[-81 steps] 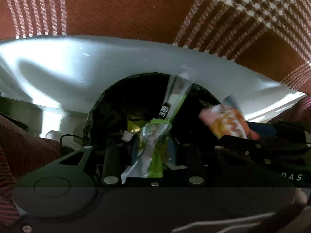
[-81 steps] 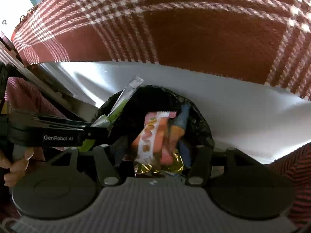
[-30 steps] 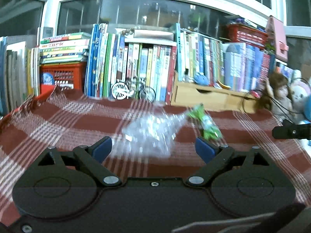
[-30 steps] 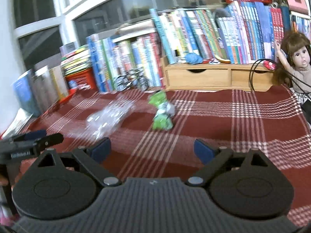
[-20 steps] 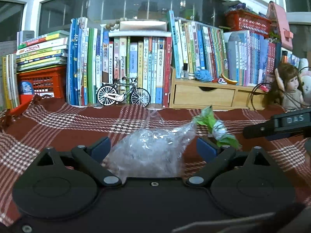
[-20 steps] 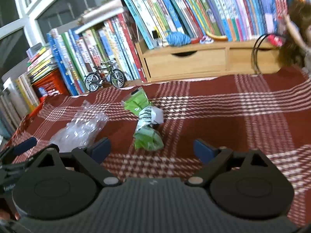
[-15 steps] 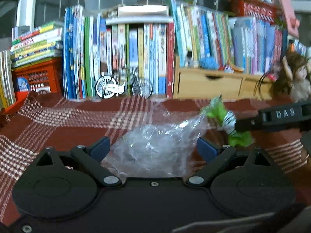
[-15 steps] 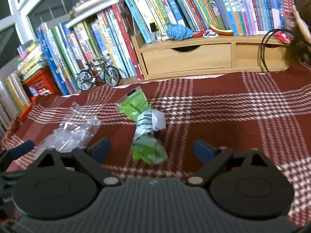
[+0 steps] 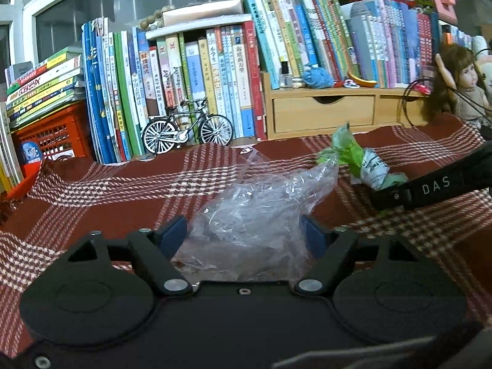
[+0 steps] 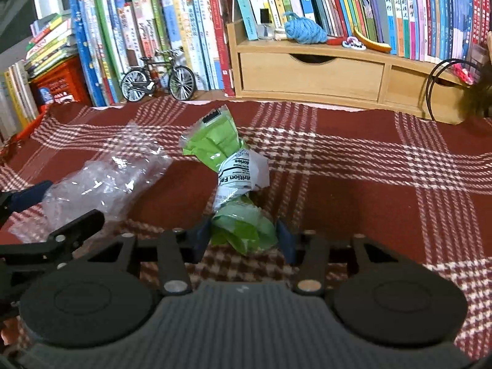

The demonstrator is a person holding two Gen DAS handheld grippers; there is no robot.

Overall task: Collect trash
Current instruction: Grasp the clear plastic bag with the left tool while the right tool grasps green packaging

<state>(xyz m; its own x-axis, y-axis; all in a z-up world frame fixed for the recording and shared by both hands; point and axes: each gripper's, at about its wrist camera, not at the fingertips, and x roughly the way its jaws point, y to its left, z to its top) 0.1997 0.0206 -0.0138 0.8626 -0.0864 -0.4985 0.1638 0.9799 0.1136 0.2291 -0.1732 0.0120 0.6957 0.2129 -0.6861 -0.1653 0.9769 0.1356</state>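
Note:
A crumpled clear plastic bag (image 9: 255, 212) lies on the red plaid tablecloth (image 9: 107, 196). My left gripper (image 9: 243, 235) stands open around it, its blue pads close against the bag's two sides. To the right lies a twisted green and white wrapper (image 10: 227, 160), also seen in the left wrist view (image 9: 363, 166). My right gripper (image 10: 243, 241) has its jaws drawn in on the wrapper's near green end. The clear bag (image 10: 101, 181) shows at the left of the right wrist view, beside a blue fingertip (image 10: 30, 195) of the left gripper.
A row of upright books (image 9: 190, 70) lines the back of the table. A model bicycle (image 9: 187, 130), a wooden drawer organiser (image 9: 323, 113), a red crate (image 9: 52, 135) and a doll (image 9: 461, 83) stand along it. A black cable loop (image 10: 436, 80) hangs at right.
Both grippers came away from the black bin and moved to the table. In the last half second the right jaws narrowed on the green wrapper, and the left jaws narrowed slightly around the bag.

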